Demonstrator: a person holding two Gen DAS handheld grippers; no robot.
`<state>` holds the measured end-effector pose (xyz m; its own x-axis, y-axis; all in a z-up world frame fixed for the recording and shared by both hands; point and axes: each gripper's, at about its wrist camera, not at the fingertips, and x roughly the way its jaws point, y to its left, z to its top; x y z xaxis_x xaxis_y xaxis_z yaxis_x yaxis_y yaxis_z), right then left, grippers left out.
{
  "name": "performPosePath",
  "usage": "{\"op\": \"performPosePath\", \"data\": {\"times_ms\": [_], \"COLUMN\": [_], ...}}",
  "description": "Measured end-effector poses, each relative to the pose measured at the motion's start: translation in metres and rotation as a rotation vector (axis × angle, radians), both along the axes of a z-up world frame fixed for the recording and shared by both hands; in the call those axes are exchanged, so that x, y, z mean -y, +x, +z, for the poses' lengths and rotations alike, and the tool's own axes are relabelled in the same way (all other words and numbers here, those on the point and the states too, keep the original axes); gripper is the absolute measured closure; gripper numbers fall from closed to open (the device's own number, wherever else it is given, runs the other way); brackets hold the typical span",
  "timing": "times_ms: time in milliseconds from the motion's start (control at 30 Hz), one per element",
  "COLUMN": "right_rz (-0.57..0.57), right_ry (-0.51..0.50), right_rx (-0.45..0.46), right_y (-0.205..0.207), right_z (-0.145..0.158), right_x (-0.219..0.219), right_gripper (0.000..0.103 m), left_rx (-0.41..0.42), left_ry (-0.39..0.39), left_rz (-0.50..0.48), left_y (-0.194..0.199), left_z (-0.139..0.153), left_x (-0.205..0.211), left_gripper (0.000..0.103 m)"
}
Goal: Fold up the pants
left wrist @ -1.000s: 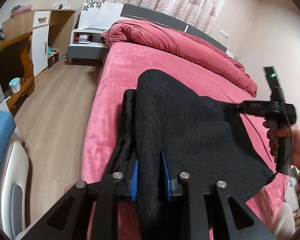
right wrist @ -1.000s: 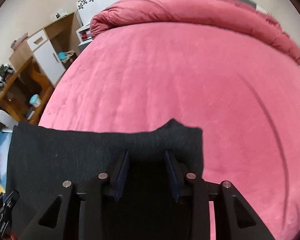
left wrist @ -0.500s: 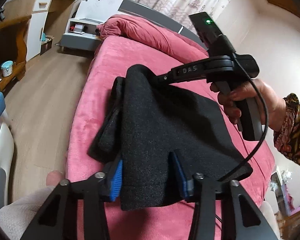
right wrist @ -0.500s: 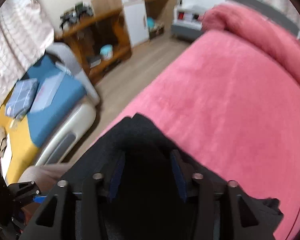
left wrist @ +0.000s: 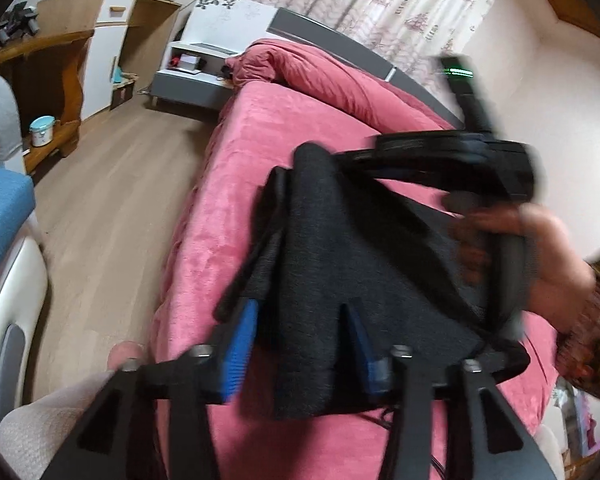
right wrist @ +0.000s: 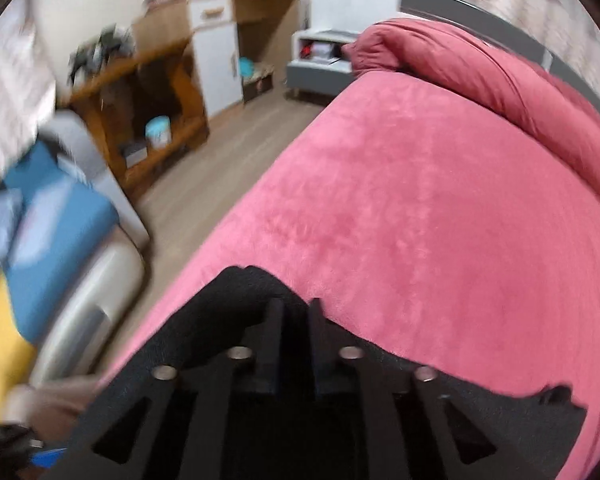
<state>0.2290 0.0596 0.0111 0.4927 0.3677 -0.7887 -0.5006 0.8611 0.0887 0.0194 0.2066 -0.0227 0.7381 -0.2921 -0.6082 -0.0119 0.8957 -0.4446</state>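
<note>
With the left gripper (left wrist: 300,344) spread loose around the black pants (left wrist: 340,264) at lower centre and its jaws just opened wider, the right gripper (right wrist: 296,320), whose hold on the fold near frame centre cannot be told, should likely lay that fold square on the bed (left wrist: 260,136).

Soft indoor light; motion blur both views; fisheye bending, dark corners.

A bed (left wrist: 260,152) with a pink-red cover fills the centre, a rolled red duvet (left wrist: 320,76) at its head. Patterned curtains (left wrist: 380,0) hang at upper right. At upper left stand a white nightstand (left wrist: 192,80), a wooden cabinet (left wrist: 112,32) and wooden shelf unit (left wrist: 48,80) on pale wood floor (left wrist: 112,200).
</note>
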Motion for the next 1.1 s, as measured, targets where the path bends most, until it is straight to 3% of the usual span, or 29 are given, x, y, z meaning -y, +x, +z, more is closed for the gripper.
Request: {"op": "performPosePath", "data": {"times_ms": [67,167,367,500,667,933,1033,1100], "right_rz": [-0.064,-0.066,-0.102,-0.141,-0.185,-0.234,-0.291,-0.323], "right_ry": [0.09,0.114,0.069,0.131,0.152,0.212,0.262,0.276], "right_rx": [-0.018,-0.019,-0.095,-0.018,0.004,-0.012,-0.005,-0.01], "right_y": [-0.018,-0.057,-0.121,-0.157,-0.177,-0.194,-0.196,-0.194], "right_z": [0.015,0.019,-0.023,-0.023,-0.018,-0.009,-0.003,-0.003], "right_x": [0.031,0.067,0.115,0.141,0.168,0.202,0.224,0.235], "right_gripper": [0.064,0.064,0.064,0.062,0.061,0.059,0.041,0.039], "left_rx": [-0.003,-0.006,-0.037,-0.063,-0.084,-0.055,-0.046,-0.059], "left_ry": [-0.009,0.043,0.187,0.24,0.308,0.312,0.318,0.321], "left_rz": [0.017,0.034,0.067,0.078,0.077,0.01,-0.032,-0.057], "left_y": [0.0,0.0,0.0,-0.001,-0.003,0.011,0.028,0.041], "left_z": [-0.002,-0.001,0.006,0.014,0.026,0.04,0.044,0.045], "left_x": [-0.004,0.002,0.016,0.021,0.029,0.035,0.032,0.03], "left_gripper": [0.043,0.039,0.029,0.029,0.02,0.015,0.013,0.011]}}
